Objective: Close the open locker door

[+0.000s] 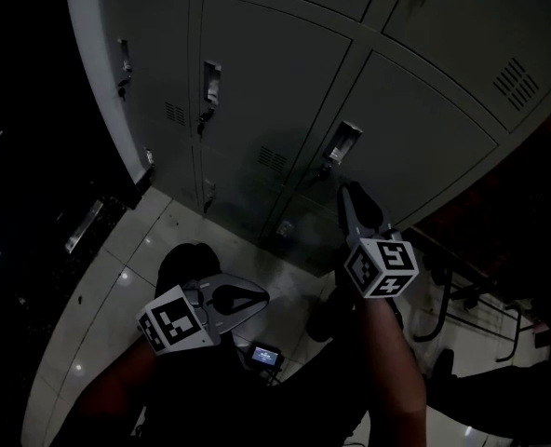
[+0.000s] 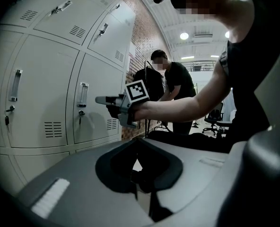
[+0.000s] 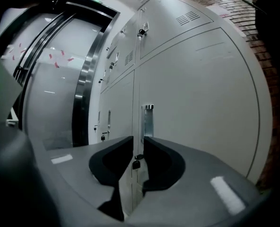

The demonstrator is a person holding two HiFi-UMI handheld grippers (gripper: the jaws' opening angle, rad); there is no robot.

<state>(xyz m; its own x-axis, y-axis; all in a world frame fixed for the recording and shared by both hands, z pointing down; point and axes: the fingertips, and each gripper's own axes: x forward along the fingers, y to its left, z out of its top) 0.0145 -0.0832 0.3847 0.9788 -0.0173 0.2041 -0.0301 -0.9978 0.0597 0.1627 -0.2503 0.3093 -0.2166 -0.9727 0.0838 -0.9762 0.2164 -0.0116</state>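
A bank of grey lockers (image 1: 257, 73) stands before me, and every door I can see lies flush. My right gripper (image 1: 347, 191) is held out towards one door (image 1: 415, 138), just below its recessed handle (image 1: 343, 144). In the right gripper view the jaws (image 3: 138, 138) stand a narrow slit apart with nothing between them. The door's handle (image 3: 147, 119) and a small hanging lock (image 3: 136, 163) show beyond them. My left gripper (image 1: 260, 297) hangs low over the floor, its jaws (image 2: 137, 142) shut and empty. From there I see the right gripper (image 2: 100, 100) near a locker handle (image 2: 82, 95).
A person in a dark shirt (image 2: 175, 86) stands further along the locker row by a brick wall (image 2: 140, 41), with an office chair (image 2: 214, 117) behind. A steel-framed doorway (image 3: 85, 79) lies left of the lockers. A small device (image 1: 265, 355) sits on the tiled floor.
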